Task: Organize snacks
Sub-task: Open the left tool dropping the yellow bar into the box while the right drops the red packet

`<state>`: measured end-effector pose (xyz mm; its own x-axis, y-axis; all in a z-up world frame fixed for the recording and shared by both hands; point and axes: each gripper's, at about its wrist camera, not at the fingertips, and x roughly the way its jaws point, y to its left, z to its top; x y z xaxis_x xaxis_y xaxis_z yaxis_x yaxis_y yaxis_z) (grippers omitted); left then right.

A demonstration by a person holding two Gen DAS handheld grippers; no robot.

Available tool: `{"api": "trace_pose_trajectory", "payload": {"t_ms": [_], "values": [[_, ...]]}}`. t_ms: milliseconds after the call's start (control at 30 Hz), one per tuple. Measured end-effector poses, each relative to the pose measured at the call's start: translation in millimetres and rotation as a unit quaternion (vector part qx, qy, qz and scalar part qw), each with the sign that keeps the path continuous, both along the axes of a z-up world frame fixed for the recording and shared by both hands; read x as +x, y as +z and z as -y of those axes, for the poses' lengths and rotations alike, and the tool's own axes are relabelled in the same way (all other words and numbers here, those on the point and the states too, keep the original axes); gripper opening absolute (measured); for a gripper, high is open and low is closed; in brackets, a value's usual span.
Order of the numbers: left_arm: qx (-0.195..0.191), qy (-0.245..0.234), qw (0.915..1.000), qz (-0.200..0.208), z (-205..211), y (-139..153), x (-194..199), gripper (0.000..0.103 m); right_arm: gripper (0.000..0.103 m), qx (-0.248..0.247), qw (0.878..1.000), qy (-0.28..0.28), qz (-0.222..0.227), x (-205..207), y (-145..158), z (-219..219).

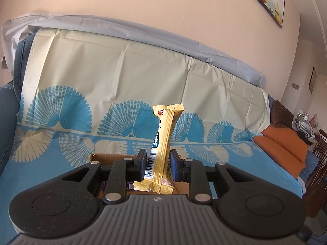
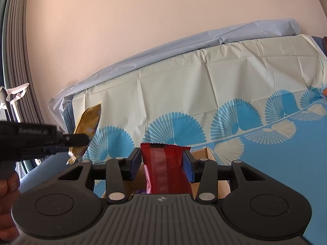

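**Operator:** While both hands are loaded, I'll read you what I have. My left gripper (image 1: 157,164) has its fingers clamped on a yellow snack bar (image 1: 163,147), which stands nearly upright with its crimped top toward twelve o'clock. My right gripper (image 2: 162,164) holds a red snack packet (image 2: 165,167), fingers pressed on its two side edges, packet upright.

**Observer:** Where's the box?

**Operator:** A cardboard box (image 1: 106,156) sits on the sofa's blue-and-cream fan-print cover (image 1: 114,77), right under both grippers. In the left view its rim shows at nine o'clock of the bar; in the right view a corner of it (image 2: 206,153) shows at three o'clock of the packet. Something purple lies inside, too hidden to name.

**Observer:** So which step is this?

**Operator:** I judge it mid-carry: two snacks lifted, neither yet sorted. From the right camera I see the left gripper at nine o'clock, bar raised, clear of the box.

**Observer:** Next move?

**Operator:** I'd pick a destination for each, lower it flat so the wrapper doesn't buckle, and only then part the fingers. Where each belongs I cannot tell from here.
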<state>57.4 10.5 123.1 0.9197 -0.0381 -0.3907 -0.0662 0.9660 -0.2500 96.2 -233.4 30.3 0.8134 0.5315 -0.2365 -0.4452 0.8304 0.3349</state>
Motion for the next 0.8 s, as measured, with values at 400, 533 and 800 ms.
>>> {"api": "trace_pose_trajectory", "payload": {"t_ms": [400,533,800], "values": [[-0.021,0.047,0.9981,-0.033,-19,-21,-49,0.069,0.101,-0.034,0.999,-0.015,-0.022,6,-4,-9],[-0.021,0.07,0.9963,-0.044,-22,-30,-74,0.08,0.102,-0.056,0.998,-0.019,-0.023,2,-4,-11],[0.012,0.087,0.9936,-0.071,-3,-44,-112,0.09,0.102,-0.106,0.993,-0.029,-0.043,-20,-14,-2]]}}
